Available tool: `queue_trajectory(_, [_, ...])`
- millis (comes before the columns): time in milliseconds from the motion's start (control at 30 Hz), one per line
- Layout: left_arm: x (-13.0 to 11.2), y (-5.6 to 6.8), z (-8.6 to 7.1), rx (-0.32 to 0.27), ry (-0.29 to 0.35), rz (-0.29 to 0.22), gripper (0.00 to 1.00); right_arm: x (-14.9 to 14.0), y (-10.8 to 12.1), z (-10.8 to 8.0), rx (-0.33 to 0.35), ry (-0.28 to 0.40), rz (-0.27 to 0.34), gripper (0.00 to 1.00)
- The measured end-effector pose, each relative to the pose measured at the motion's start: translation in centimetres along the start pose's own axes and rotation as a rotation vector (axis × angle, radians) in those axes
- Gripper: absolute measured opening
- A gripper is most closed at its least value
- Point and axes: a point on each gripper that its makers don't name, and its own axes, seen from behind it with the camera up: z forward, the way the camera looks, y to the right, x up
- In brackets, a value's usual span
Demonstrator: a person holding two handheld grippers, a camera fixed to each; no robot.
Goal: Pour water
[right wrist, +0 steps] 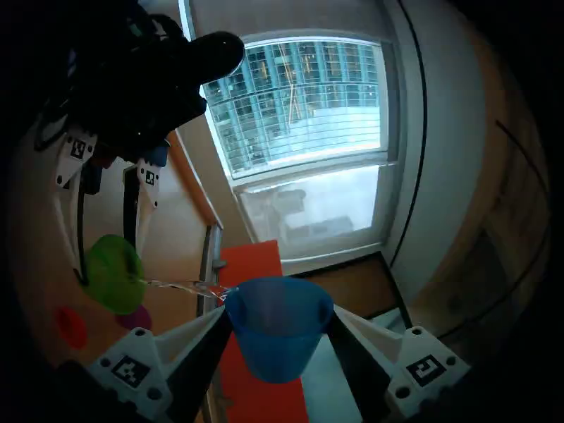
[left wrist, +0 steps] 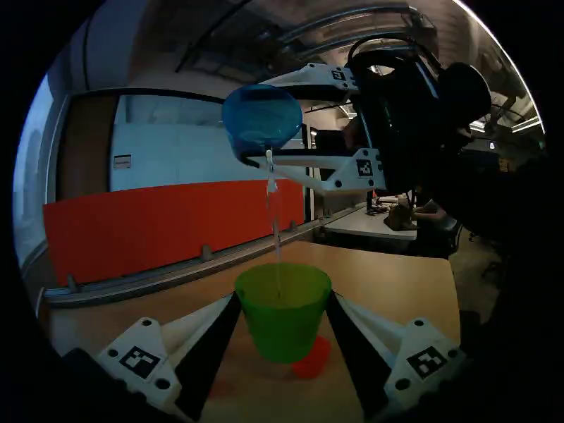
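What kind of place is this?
Probably an office or lab workspace: a light wooden desk top, a long orange partition panel behind it, and a large glass window facing tall buildings.

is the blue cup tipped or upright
Tipped: the blue cup shows its open mouth sideways, and a thin water stream falls from its rim into the green cup below.

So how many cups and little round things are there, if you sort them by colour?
green cup: 1
blue cup: 1
red round thing: 1
purple round thing: 1
Total: 4
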Motion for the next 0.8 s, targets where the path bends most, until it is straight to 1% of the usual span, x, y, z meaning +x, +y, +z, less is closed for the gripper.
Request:
queue_trajectory(500, [-0.09,0.14,0.23,-0.004,-0.002,0.004,0.85,0.34,0.41,0.12,-0.014,0.003,-0.058,0.90])
queue_trajectory(800, [-0.08,0.08,0.31,-0.005,-0.001,0.003,0.85,0.49,0.41,0.43,-0.016,0.000,-0.112,0.90])
